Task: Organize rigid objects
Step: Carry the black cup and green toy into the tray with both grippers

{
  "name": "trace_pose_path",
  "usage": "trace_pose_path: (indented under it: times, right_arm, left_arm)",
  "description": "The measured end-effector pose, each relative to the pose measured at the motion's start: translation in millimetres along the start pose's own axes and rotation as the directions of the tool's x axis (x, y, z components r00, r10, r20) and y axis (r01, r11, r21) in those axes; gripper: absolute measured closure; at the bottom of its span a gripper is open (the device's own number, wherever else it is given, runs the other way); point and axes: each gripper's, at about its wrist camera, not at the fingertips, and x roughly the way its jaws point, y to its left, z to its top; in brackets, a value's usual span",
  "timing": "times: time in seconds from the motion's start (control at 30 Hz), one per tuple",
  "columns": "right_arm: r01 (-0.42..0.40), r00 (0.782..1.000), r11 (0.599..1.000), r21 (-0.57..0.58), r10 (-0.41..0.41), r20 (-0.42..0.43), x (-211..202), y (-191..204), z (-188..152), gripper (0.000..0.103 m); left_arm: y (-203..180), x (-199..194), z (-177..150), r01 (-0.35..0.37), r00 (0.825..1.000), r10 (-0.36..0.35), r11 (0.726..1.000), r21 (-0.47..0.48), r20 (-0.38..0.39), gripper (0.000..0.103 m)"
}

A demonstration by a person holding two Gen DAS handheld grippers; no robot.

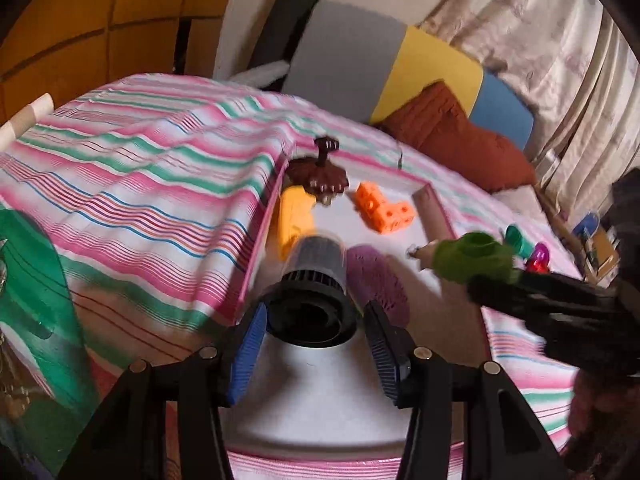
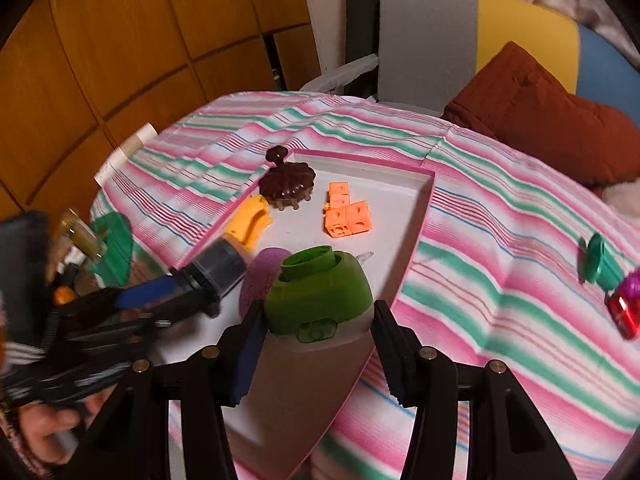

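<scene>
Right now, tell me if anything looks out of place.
Two toys sit outside the pink-rimmed tray, on the striped cloth to its right: a green plastic piece and a red and purple one. Nothing looks spilled or broken.

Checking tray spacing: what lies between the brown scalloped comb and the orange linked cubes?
Only bare white tray floor separates the brown comb from the orange cubes, clearest in the right wrist view.
</scene>
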Motion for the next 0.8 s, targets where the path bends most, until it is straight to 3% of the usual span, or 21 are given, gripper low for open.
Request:
trace_pose_path:
  times: [0.13, 0.37, 0.6, 0.8]
  right_arm:
    - [0.037, 0.999, 0.999, -0.037, -0.038, -0.015, 16, 3, 7, 0.050]
    - [0.047, 0.999, 0.999, -0.014, -0.047, -0.011, 27, -1, 13, 0.049]
    - [0.022, 0.999, 0.999, 0.037, -0.024, 0.036, 9, -8, 13, 0.048]
    - [0.047, 0.997, 0.998, 0.049, -0.050, 0.051, -5, -12, 12, 0.048]
  left_arm:
    - [5, -14, 0, -0.009, 0.999, 0.010, 1.000, -0.017, 0.049, 0.051]
    - [8, -18, -2, 0.000, 0.999, 0.002, 1.000, -0.030, 0.050, 0.051]
    - [-1, -18, -6, 0.024, 0.999, -0.023, 1.000, -0.013, 0.045, 0.051]
    - [-10, -20, -8, 0.050, 0.998, -0.050, 0.999, 0.006, 0.045, 0.052]
